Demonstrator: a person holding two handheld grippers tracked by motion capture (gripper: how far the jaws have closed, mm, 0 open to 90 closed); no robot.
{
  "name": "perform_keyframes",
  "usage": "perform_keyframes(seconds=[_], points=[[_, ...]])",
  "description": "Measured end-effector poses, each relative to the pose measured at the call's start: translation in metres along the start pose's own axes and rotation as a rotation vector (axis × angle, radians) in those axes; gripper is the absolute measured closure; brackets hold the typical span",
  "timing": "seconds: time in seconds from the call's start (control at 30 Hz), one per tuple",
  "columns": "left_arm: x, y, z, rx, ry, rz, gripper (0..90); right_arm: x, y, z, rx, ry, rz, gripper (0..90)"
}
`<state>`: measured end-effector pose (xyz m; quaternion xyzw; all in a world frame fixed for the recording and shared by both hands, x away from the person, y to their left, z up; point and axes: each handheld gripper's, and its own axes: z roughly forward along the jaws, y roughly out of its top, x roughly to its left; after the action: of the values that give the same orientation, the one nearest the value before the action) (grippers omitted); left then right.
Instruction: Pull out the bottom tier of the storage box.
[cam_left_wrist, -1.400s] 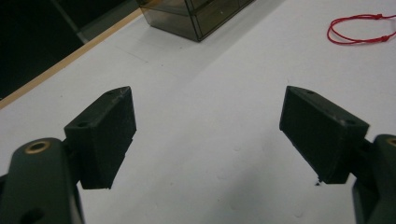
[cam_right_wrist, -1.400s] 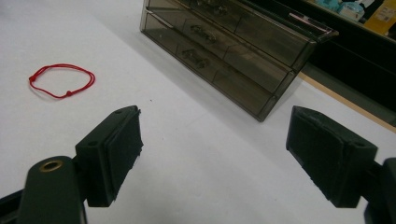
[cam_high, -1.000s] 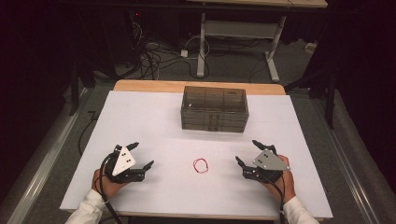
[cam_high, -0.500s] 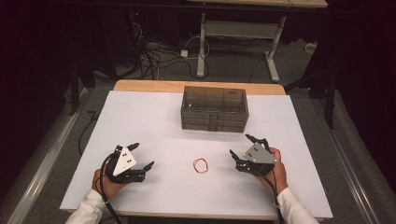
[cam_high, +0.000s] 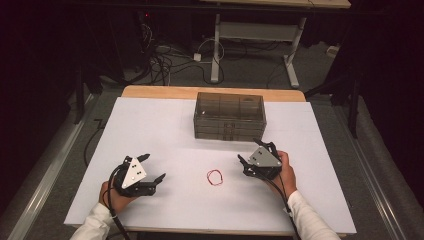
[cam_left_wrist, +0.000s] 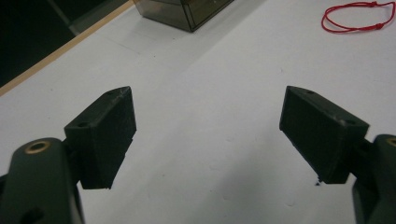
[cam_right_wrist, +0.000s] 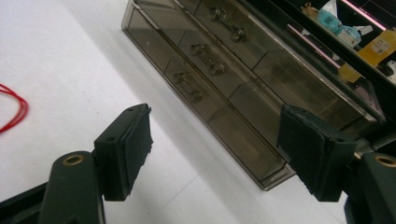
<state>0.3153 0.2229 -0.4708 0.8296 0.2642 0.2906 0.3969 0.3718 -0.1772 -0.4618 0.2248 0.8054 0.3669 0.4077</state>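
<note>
a person sits at the near edge of a wide white tabletop (cam_high: 150, 125), a black two-jaw gripper in each hand. the left gripper (cam_high: 152, 169) rests low near the front left of the table, its jaws spread wide with nothing between them; in the left gripper view there is only bare white surface between the two black pads (cam_left_wrist: 109, 135). the right gripper (cam_high: 252, 151) sits to the right of centre, close in front of the smoky translucent plastic drawer box (cam_high: 230, 115) that stands toward the back of the table. its jaws are apart too and hold nothing, though they have just been closing a little; in the right gripper view the box's stacked drawers with their small metal knobs (cam_right_wrist: 210, 65) show between and beyond the pads, not touched by them.

the thin red string loop (cam_high: 215, 177) lies flat on the white surface, between the two grippers and nearer the right one, touching neither. it shows at the top right corner of the left gripper view (cam_left_wrist: 357, 16) and as a red sliver at the left edge of the right gripper view (cam_right_wrist: 11, 114).
</note>
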Motion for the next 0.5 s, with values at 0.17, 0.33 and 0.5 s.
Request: perform_keyframes(seconds=[0.17,0.33,0.5], points=[[0.000,0.000,0.001,0.004,-0.001,0.001,17.9,0.003,0.001,0.013,0.023,-0.001,-0.032,30.1],[0.000,0.000,0.001,0.005,-0.002,0.006,18.3,0.003,0.006,0.025,0.045,-0.029,-0.065,32.6],[0.000,0.000,0.000,0.002,-0.003,0.005,18.3,0.013,0.009,0.043,0.094,-0.031,-0.149,34.6]])
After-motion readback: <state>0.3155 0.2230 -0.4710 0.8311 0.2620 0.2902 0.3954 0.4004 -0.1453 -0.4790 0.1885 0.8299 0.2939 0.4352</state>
